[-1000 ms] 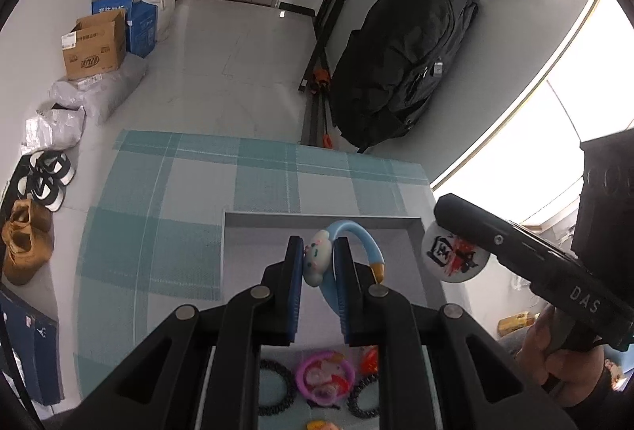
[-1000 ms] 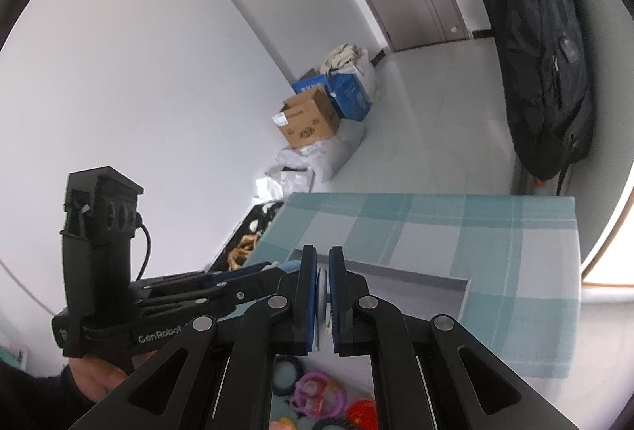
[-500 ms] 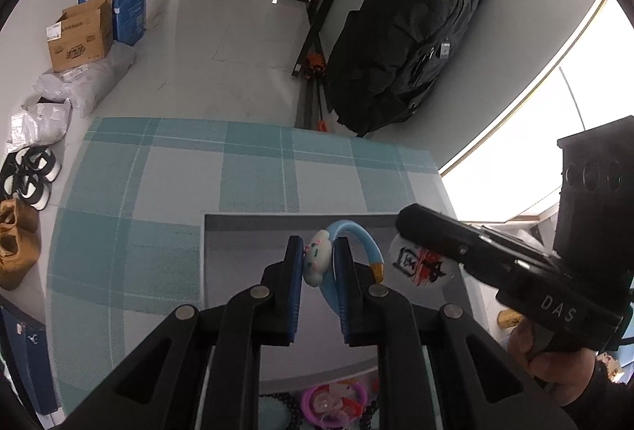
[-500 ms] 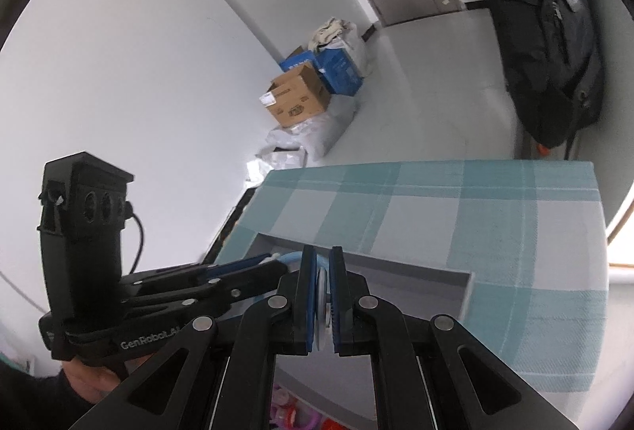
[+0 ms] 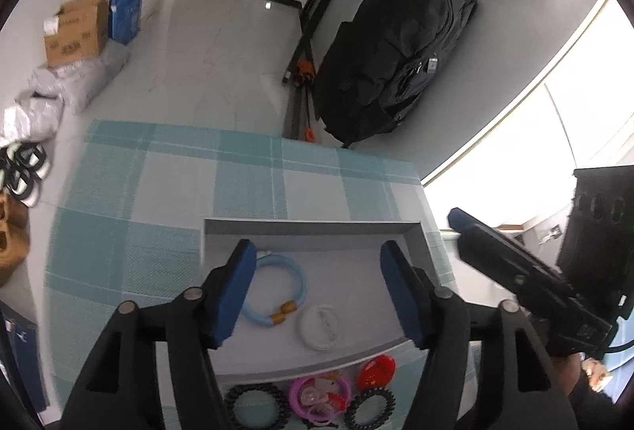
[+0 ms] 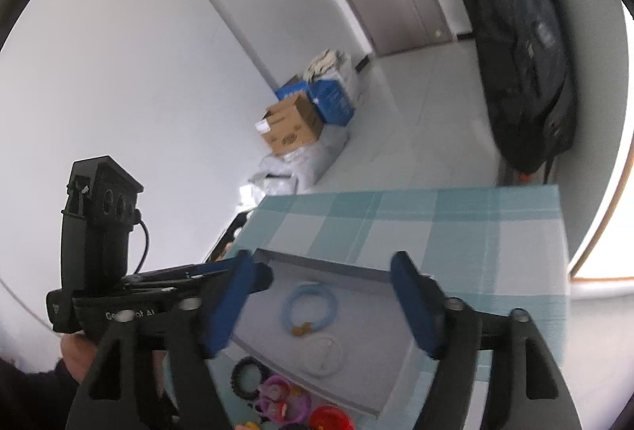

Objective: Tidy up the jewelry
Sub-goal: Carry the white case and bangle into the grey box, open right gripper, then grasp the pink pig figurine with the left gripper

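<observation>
Bracelet (image 5: 273, 291) and white badge (image 5: 320, 322) lie side by side in the grey tray (image 5: 313, 226), mid-frame. Left gripper (image 5: 317, 295) and right gripper (image 6: 323, 305) hover spread wide, empty. Next, probably, fetching the pieces at the frame's bottom edge, such as the pink ring (image 5: 320, 396).

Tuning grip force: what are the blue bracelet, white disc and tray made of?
Blue bracelet: looks like smooth glossy plastic or silicone tubing, with amber beads. White disc: probably hard plastic, with a raised rim. Tray: matte grey, maybe card or plastic; can't tell which.
</observation>
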`<state>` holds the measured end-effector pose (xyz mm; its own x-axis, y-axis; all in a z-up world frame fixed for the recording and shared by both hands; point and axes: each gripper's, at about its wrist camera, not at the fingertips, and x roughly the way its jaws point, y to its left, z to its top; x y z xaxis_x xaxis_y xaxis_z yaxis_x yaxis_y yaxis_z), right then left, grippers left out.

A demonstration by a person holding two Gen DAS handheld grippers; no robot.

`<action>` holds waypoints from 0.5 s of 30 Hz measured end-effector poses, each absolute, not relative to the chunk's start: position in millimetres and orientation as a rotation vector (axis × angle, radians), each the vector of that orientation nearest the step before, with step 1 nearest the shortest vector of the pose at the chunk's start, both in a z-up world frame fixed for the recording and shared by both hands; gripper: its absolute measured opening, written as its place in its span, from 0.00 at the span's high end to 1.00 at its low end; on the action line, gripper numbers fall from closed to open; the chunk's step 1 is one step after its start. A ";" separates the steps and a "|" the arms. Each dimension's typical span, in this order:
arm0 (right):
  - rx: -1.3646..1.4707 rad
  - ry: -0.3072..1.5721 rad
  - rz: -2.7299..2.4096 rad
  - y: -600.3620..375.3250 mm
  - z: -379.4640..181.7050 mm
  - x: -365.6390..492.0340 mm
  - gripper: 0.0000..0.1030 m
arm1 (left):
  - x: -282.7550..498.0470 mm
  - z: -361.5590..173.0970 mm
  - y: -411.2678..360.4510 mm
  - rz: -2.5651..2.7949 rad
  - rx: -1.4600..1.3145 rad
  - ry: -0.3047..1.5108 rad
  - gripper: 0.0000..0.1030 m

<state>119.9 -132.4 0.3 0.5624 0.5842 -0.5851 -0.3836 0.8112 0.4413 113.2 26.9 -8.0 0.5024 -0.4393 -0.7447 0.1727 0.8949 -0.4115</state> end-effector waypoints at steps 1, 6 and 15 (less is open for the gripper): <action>0.263 0.779 0.563 -132.9 2.2 116.3 0.17 | 110.3 -6.6 27.1 -0.363 -0.293 0.972 0.36; 0.180 0.743 0.504 -129.8 8.0 100.7 0.00 | 96.7 -4.0 27.2 -0.268 -0.238 0.957 0.35; 0.131 0.708 0.471 -130.3 10.6 69.4 0.00 | 64.5 -1.9 18.2 -0.176 -0.180 0.938 0.34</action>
<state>69.4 -130.3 10.6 0.6604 0.4585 -0.5947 -0.3714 0.8878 0.2719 64.5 18.2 -1.9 0.5790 -0.2276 -0.7829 0.0719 0.9708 -0.2290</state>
